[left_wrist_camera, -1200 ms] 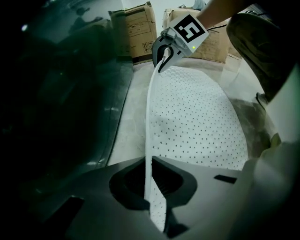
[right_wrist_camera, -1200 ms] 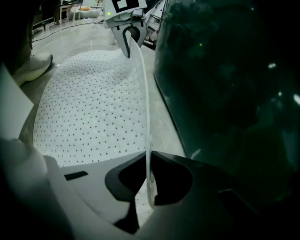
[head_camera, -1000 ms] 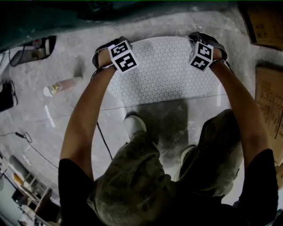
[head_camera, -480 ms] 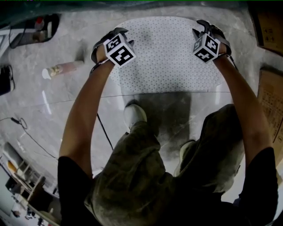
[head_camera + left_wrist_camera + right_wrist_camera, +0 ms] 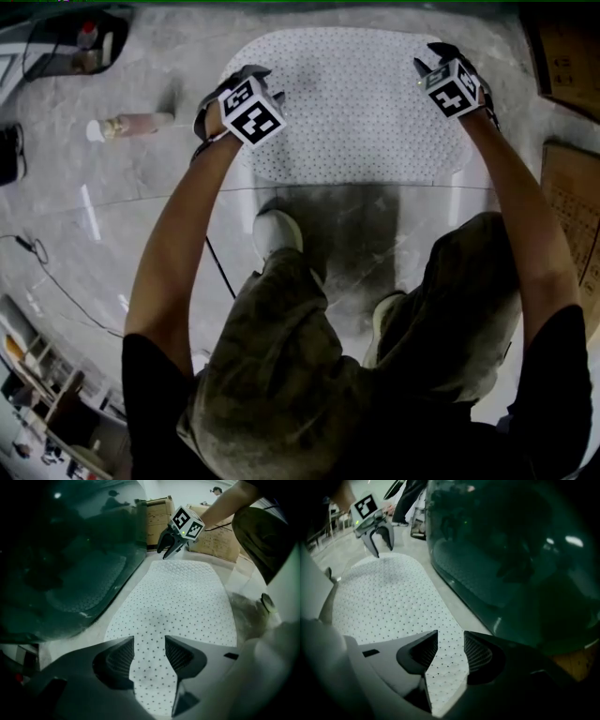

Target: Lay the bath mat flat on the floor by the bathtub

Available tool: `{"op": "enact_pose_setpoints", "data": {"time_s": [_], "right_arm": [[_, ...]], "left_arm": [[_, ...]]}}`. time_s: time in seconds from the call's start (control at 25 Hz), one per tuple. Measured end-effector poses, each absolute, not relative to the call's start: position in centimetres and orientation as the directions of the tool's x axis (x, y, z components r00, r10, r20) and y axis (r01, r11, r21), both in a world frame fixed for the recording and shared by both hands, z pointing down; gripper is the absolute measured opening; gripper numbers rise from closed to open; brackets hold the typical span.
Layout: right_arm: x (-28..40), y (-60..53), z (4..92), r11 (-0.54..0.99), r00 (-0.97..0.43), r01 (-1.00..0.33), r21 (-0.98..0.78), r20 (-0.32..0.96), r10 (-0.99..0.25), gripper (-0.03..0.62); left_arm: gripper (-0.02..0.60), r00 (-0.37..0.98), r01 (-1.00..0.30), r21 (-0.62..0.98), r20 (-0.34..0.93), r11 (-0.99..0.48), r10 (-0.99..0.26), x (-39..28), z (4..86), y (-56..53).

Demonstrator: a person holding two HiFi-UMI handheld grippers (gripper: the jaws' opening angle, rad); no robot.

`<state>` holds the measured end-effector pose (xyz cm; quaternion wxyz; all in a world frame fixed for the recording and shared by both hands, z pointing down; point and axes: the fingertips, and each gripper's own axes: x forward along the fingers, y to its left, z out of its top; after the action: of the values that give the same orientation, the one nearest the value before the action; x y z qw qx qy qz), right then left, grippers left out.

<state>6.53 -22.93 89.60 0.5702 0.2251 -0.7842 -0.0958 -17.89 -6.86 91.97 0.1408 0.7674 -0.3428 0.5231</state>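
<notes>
The white dotted bath mat (image 5: 347, 103) lies flat on the grey floor beside the dark green bathtub (image 5: 70, 564). My left gripper (image 5: 230, 86) hovers over the mat's left end. Its jaws have just been opening and stand apart, with only the mat (image 5: 183, 602) showing below the gap of the left gripper (image 5: 149, 656). My right gripper (image 5: 436, 58) hovers over the right end. Its jaws have also just been opening, and the right gripper (image 5: 449, 653) stands open above the mat (image 5: 384, 602), next to the tub (image 5: 511, 550). Each gripper sees the other across the mat.
A bottle (image 5: 131, 124) lies on the floor left of the mat. Cardboard boxes (image 5: 562, 56) stand at the right. A black cable (image 5: 220, 272) runs past the person's shoes (image 5: 277, 234), which stand just short of the mat's near edge.
Both grippers held the mat's ends a second ago; they have let go and opened. The mat has settled flat, and the left gripper has shifted sideways.
</notes>
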Motion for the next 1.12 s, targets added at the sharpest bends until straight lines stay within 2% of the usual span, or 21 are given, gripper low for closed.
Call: {"op": "enact_pose_setpoints", "data": {"time_s": [0.2,0.4,0.6,0.76,0.92,1.0,1.12], "right_arm": [[10.0,-23.1,86.3,0.834,-0.361,-0.513,0.205,0.83,-0.426,0.195],[17.1,-21.4,88.0,0.791,-0.379,-0.602,0.109,0.833,-0.403,0.201],[22.3,-18.4,92.7,0.687,-0.371,-0.724,-0.062,0.875,-0.311,0.236],[23.3,-16.7,94.3,0.664,-0.387,-0.735,-0.138,0.89,-0.243,0.256],[23.2,-16.4,95.2,0.673,-0.375,-0.729,-0.123,0.894,-0.244,0.256],[22.9,-16.1,95.6,0.721,-0.337,-0.691,-0.055,0.907,-0.253,0.223],[21.4,-15.1,94.6,0.807,-0.323,-0.589,0.035,0.906,-0.275,0.12]], "left_arm": [[0.21,0.277,-0.84,-0.031,0.834,-0.542,-0.477,-18.7,92.0,-3.5],[0.213,0.276,-0.893,0.019,0.813,-0.45,-0.512,-19.6,92.9,0.5],[0.213,0.296,-0.93,0.107,0.786,-0.351,-0.543,-18.9,94.5,2.1],[0.213,0.337,-0.926,0.161,0.763,-0.342,-0.552,-16.1,95.1,1.1],[0.213,0.408,-0.901,0.232,0.742,-0.366,-0.532,-10.8,95.4,0.8],[0.213,0.464,-0.873,0.267,0.712,-0.408,-0.527,-7.6,94.5,0.5],[0.213,0.551,-0.828,0.348,0.647,-0.439,-0.527,-3.3,92.6,-0.3]]}}
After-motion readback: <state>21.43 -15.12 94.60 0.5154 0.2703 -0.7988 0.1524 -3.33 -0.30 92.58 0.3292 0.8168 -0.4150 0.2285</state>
